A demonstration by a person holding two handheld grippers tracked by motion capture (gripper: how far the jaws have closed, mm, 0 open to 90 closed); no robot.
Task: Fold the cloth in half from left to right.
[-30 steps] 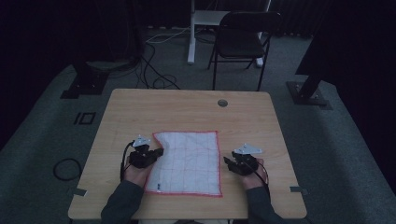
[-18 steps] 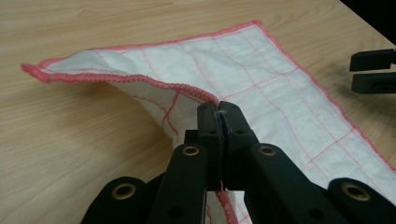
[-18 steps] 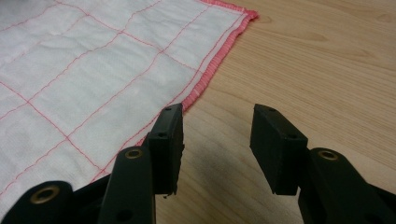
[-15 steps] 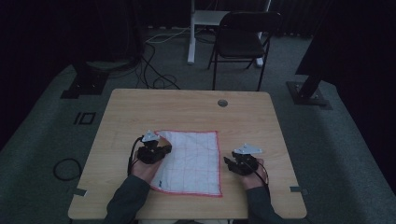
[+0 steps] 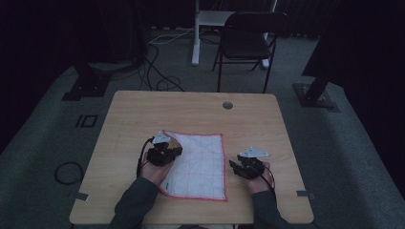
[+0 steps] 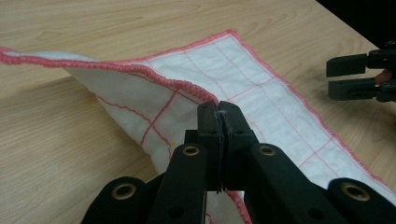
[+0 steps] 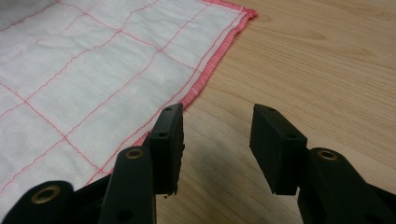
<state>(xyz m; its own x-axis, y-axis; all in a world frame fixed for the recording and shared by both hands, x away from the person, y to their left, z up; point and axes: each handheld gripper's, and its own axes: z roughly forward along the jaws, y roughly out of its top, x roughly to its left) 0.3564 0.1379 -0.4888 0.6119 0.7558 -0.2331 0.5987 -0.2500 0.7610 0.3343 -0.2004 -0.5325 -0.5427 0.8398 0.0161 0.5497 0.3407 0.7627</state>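
Observation:
A white cloth [image 5: 200,162] with a red grid and a red hem lies on the wooden table [image 5: 191,114]. My left gripper [image 5: 173,151] is shut on the cloth's left hem and holds that edge lifted and folded inward. In the left gripper view the closed jaws pinch the hem of the cloth [image 6: 154,93] at my left gripper [image 6: 218,116]. My right gripper [image 5: 233,166] rests open just off the cloth's right edge. In the right gripper view the open right gripper [image 7: 217,135] stands over bare wood beside the cloth [image 7: 93,84]. The right gripper [image 6: 345,74] also appears far right in the left gripper view.
A small round grommet [image 5: 228,105] sits in the table's far side. Beyond the table stand a dark chair [image 5: 248,43] and a white post [image 5: 196,33]. Cables [image 5: 157,67] lie on the floor at the left.
My left gripper has moved to the right over the cloth, carrying the left hem up and inward. The right gripper has stayed put.

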